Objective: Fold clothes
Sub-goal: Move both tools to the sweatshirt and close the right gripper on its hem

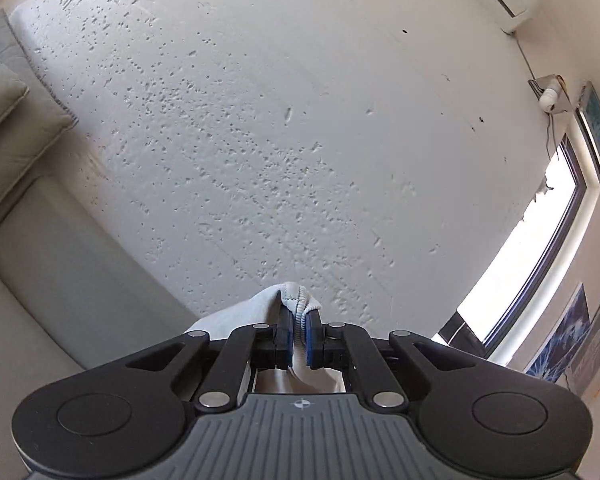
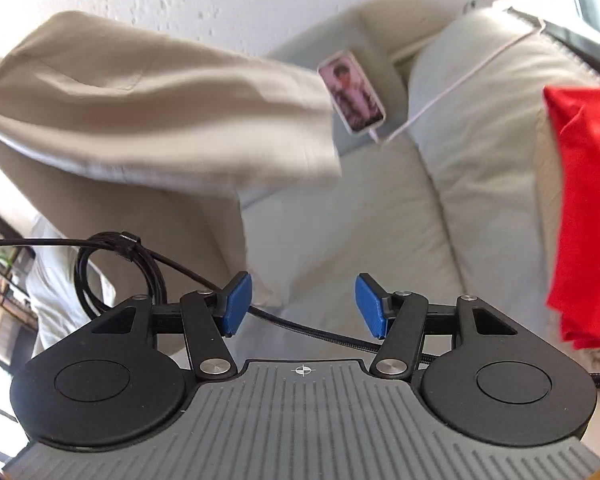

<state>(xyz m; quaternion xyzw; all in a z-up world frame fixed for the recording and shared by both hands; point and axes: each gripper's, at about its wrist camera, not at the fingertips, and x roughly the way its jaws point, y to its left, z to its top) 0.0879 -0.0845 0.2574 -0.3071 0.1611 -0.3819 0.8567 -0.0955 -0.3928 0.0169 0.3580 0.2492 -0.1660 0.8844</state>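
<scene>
Here the left gripper (image 1: 299,338) pinches a pale garment's (image 1: 236,312) ribbed edge, while the right gripper (image 2: 303,307) hangs spread above a sofa (image 2: 340,216) near red cloth (image 2: 584,216).

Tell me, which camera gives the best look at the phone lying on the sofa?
The right wrist view. The phone lies there on the pale sofa, screen lit, a white cable plugged in. The left wrist view points at the wall and shows no phone.
</scene>
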